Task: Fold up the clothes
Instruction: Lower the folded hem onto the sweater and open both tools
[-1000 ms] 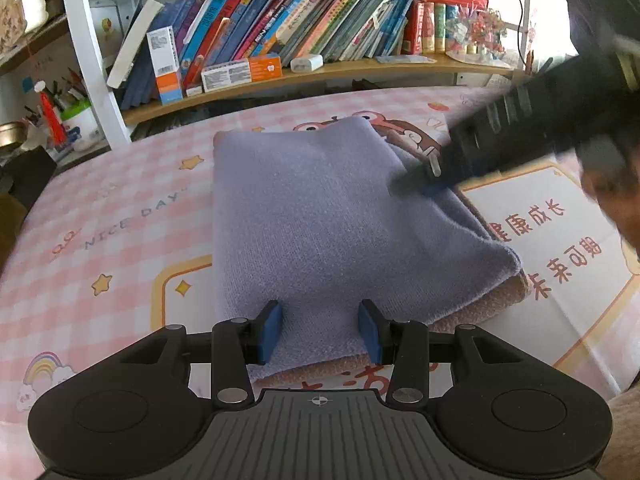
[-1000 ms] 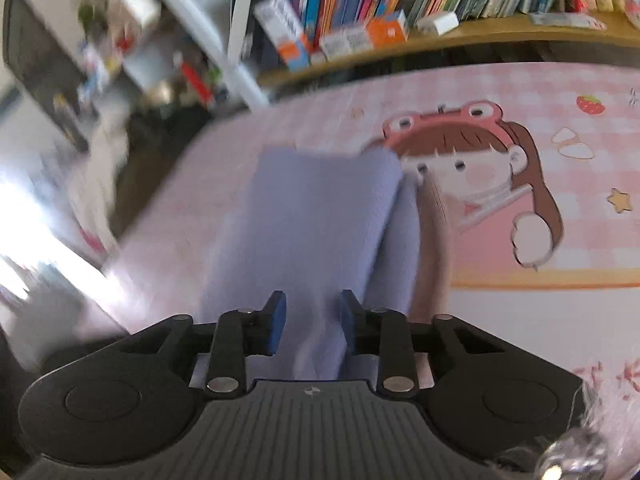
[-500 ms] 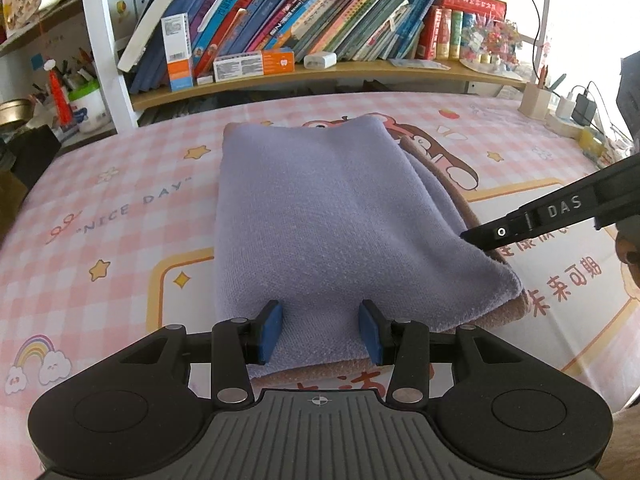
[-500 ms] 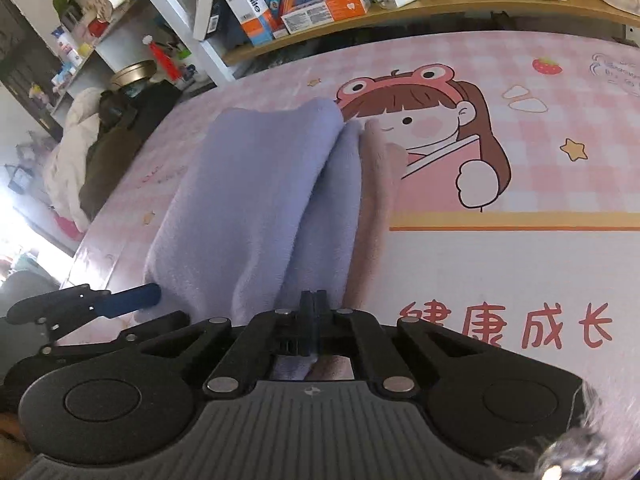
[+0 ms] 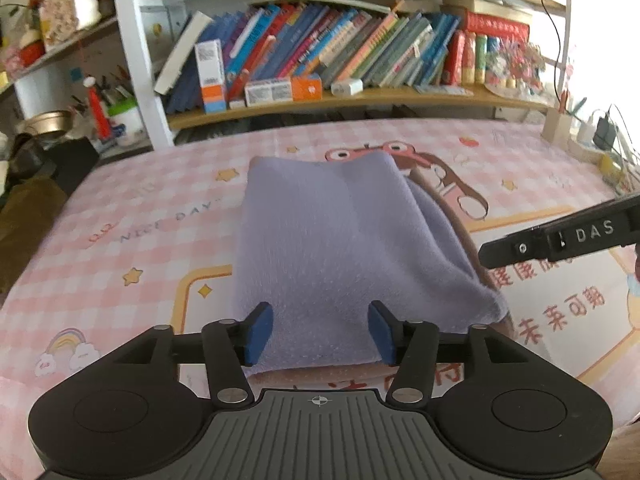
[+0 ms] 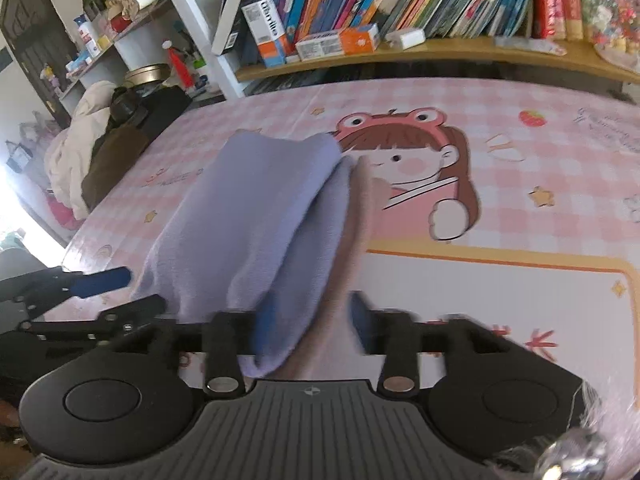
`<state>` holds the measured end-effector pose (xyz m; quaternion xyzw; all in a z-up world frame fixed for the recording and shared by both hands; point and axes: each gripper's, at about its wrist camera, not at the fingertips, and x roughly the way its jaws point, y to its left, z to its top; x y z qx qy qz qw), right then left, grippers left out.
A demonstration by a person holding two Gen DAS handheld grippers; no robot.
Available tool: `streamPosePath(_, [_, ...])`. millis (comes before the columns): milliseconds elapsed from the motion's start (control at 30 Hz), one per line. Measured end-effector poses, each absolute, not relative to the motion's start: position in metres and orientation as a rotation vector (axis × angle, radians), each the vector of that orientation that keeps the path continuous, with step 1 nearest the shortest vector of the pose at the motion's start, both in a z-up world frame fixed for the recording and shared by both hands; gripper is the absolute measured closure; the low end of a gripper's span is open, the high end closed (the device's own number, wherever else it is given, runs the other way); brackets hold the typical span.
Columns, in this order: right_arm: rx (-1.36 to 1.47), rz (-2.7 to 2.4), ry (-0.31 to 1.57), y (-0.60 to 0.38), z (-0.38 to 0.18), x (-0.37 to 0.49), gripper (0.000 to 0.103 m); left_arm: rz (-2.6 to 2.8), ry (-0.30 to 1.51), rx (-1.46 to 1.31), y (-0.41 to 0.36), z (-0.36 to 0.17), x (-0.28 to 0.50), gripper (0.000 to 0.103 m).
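A: In the left wrist view, how many things count?

B: One folded lavender garment [image 5: 344, 248], with a tan-pink layer showing under its right and near edges. It lies on one table [image 5: 120, 264] covered by a pink checked cloth printed with a cartoon girl. Two grippers show: the left gripper [image 5: 320, 330] just before the garment's near edge, and a black finger of the right gripper [image 5: 560, 240] to the garment's right, apart from it.

A: And the fingers?

B: The left jaws have just been opening; the blue pads stand spread, the garment's near edge between them, not pinched.

A: The room?

B: Beyond the garment, a shelf [image 5: 360, 98] with a leaning row of books.

A: How does the garment lie?

B: Its long axis runs from the gripper towards the shelf.

A: The right wrist view?

B: The same single garment [image 6: 256, 216], long axis running away and slightly left. The right gripper [image 6: 312, 322] has also just been opening; its blurred pads stand apart with the near end between them, not clamped. The left gripper [image 6: 100, 282] sits at the garment's left, one blue pad visible.
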<state>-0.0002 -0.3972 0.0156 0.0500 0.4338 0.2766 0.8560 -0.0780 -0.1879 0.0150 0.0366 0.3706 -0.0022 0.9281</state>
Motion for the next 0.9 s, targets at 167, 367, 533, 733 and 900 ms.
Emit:
streamPosePath(167, [0.097, 0.568, 0.943, -0.408, 0.015, -0.002, 0.042, 0.023, 0.757, 0.076, -0.197, 0.023, -0.085, 0.028])
streamPosePath(367, [0.101, 0.547, 0.957, -0.416, 0.017, -0.012, 0.023, 0.029, 0.786, 0.072, -0.202, 0.022, -0.087, 0.015])
streamPosePath(533, [0.101, 0.487, 0.952, -0.419, 0.019, -0.019, 0.02, -0.025, 0.785, 0.084, -0.203, 0.02, -0.083, 0.015])
streamPosePath(733, [0.136, 0.367, 0.952, -0.411, 0.02, -0.031, 0.018, -0.116, 0.786, 0.106, -0.189, 0.018, -0.081, 0.014])
streamPosePath(900, [0.139, 0.294, 0.95, -0.387, 0.022, -0.049, 0.014, -0.198, 0.784, 0.124, -0.166, 0.019, -0.082, 0.013])
